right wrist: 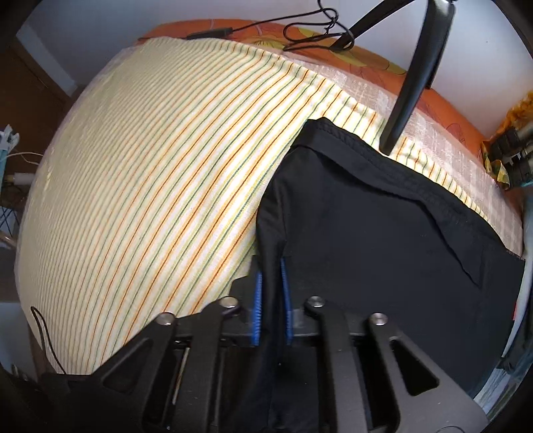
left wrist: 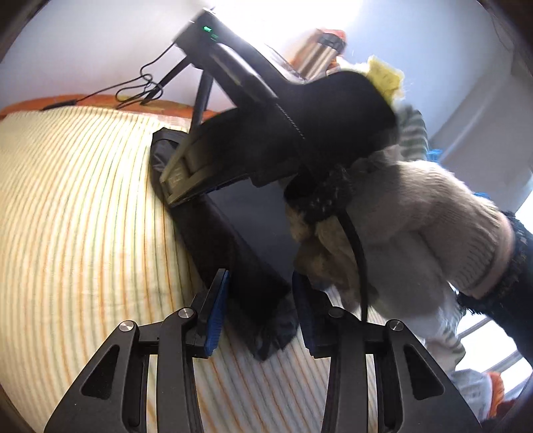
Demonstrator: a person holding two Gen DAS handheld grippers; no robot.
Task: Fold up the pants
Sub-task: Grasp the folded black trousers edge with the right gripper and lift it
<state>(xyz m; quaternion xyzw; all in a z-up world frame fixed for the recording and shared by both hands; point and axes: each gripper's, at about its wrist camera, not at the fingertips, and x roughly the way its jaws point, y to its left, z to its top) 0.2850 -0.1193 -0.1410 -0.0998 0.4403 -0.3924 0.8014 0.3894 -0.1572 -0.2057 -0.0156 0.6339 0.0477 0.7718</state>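
Black pants (right wrist: 383, 233) lie on the right part of a striped bed sheet (right wrist: 150, 166), with a stitched hem edge toward the far side. My right gripper (right wrist: 270, 266) points steeply down at the pants' left edge and is shut on a pinched ridge of the black cloth. In the left wrist view the pants (left wrist: 233, 239) run away from me as a long dark fold. My left gripper (left wrist: 260, 276) holds the near bunched end between its blue pads (left wrist: 216, 309). Farther along, the right gripper (left wrist: 181, 190) presses on the fabric, held by a hand in a beige knit sleeve (left wrist: 416, 216).
A black tripod leg (right wrist: 409, 83) stands on the bed just beyond the pants, with a black cable (right wrist: 299, 30) looped near the orange mattress edge (right wrist: 366, 56). Clutter (right wrist: 513, 146) sits past the bed's right side. The striped sheet stretches wide to the left.
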